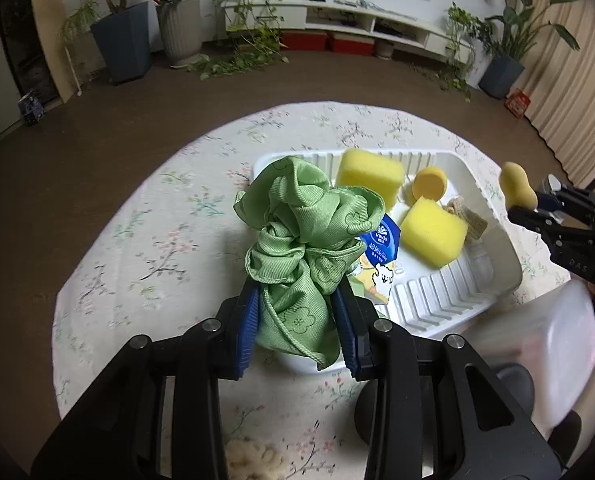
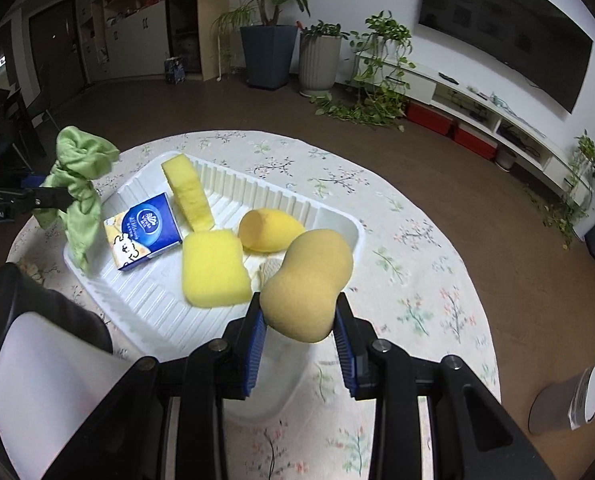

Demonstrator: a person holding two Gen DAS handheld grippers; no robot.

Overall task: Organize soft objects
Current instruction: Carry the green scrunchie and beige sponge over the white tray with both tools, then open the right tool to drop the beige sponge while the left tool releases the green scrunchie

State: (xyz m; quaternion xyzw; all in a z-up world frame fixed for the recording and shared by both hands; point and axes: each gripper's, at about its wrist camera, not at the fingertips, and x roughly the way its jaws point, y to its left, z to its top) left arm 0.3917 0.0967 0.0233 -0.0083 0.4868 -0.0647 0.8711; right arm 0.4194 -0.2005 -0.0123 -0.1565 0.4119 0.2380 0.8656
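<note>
My left gripper (image 1: 297, 316) is shut on a crumpled green cloth (image 1: 301, 236), held above the near left corner of a white ribbed tray (image 1: 437, 300). My right gripper (image 2: 299, 320) is shut on a tan peanut-shaped sponge (image 2: 307, 280) above the tray's (image 2: 145, 308) near right edge. The same sponge (image 1: 517, 190) and right gripper (image 1: 531, 210) show at the right of the left wrist view. The cloth (image 2: 79, 184) and left gripper (image 2: 53, 198) appear at the left of the right wrist view. In the tray lie two yellow sponges (image 1: 371, 174) (image 1: 433, 232), an orange egg-shaped sponge (image 2: 269, 230), a blue tissue pack (image 2: 145, 230) and a beige strap (image 1: 465, 216).
The tray rests on a round table with a floral cloth (image 1: 149, 248). A translucent white bin (image 1: 537, 340) stands at the table's near side. A fluffy cream thing (image 1: 253, 460) lies near the front edge. Potted plants (image 1: 125, 36) and a low white shelf (image 1: 357, 20) stand far behind.
</note>
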